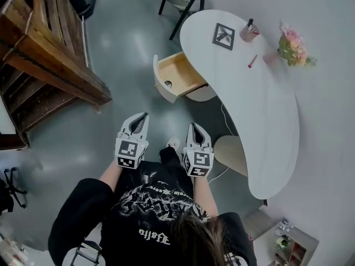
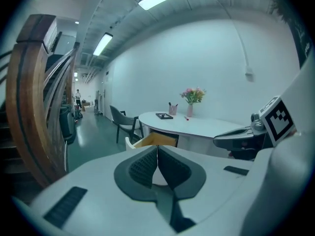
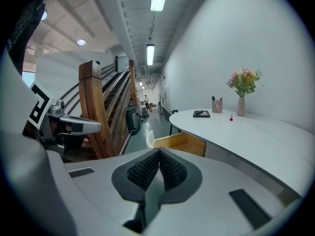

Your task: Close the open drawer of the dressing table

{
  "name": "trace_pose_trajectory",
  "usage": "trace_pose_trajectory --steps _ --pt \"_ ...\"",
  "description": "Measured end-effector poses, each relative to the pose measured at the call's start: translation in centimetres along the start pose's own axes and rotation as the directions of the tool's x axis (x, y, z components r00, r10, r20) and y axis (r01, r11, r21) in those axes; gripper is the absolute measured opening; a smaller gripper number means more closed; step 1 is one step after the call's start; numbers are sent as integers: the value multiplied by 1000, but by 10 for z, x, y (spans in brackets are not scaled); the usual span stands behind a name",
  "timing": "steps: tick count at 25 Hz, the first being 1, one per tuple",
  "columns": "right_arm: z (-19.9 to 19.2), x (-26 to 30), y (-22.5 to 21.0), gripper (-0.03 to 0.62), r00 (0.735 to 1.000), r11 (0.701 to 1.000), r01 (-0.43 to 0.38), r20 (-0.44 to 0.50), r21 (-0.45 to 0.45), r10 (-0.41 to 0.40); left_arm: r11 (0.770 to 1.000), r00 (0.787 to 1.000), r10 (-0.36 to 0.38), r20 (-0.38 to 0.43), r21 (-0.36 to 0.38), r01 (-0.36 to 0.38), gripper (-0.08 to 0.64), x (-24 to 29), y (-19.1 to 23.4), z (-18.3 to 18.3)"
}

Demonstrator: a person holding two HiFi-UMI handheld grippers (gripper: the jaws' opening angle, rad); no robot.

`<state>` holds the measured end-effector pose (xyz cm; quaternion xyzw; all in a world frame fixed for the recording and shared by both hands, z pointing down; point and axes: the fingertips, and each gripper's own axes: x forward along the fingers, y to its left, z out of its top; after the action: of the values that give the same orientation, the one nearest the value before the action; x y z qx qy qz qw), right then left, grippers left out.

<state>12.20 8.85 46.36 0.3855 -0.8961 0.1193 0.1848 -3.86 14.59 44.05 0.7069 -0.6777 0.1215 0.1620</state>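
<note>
1. The open drawer (image 1: 178, 75) is a pale wooden box with a rounded white front. It is seen pulled out to the left from under the far end of the white, curved-top dressing table (image 1: 272, 121). A small round object (image 1: 168, 84) lies inside, just behind the front panel.
2. The left gripper (image 1: 145, 116) and the right gripper (image 1: 193, 126) are held side by side on the near side, well apart from the drawer and pointed roughly towards it. In each gripper's own view the ribbed black tongs are pressed together, with nothing pinched between them.
3. The drawer is judged to be a stiff, light box, nearly empty and probably carried on runners, so a modest, steady push should be enough. The white front looks smooth and curved and may prove slippery under a hard tip.
4. No handle can be made out. Contact is best made at the middle of the white front with the closed tips laid flat against it, since an off-centre push could skew the box and jam it.
5. No brand or label can be read on the table or drawer. A black-and-white square marker card (image 1: 224, 36) on the far tabletop carries only a pattern, as do the cubes on the grippers. Pale lettering is printed on the person's black shirt (image 1: 150, 209) — it cannot be read from here.
</note>
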Motion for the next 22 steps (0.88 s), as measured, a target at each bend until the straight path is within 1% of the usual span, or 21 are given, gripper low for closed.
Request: trace_pose_trajectory --steps 2,3,6,8,10,12,17,22 --pt "6 7 -13 26 1000 1000 -25 1 1 25 999 999 35 -6 -40 -35 23 13 -1 3" --pt "9 10 -19 26 999 999 -39 2 3 39 997 999 53 -10 -46 -53 23 20 -2 5" --pt "17 23 -34 26 996 996 -88 4 -7 88 993 994 111 -12 -35 -111 23 35 -4 12" --pt "20 31 -43 26 994 994 -112 4 -12 112 987 989 150 -9 -52 -150 23 41 -4 14" --pt "23 37 -49 26 990 990 -140 1 -19 140 979 981 193 -2 -63 -193 23 46 -3 17" --pt "25 43 -51 26 986 985 -169 -3 -37 169 970 972 235 1 -59 -234 23 48 2 19" --pt "25 55 -62 26 979 979 -202 -23 -37 201 958 961 275 -1 -90 -274 23 51 9 23" --pt "24 60 -67 26 977 977 -208 -47 -40 206 951 958 285 -23 -114 -286 23 58 15 21"
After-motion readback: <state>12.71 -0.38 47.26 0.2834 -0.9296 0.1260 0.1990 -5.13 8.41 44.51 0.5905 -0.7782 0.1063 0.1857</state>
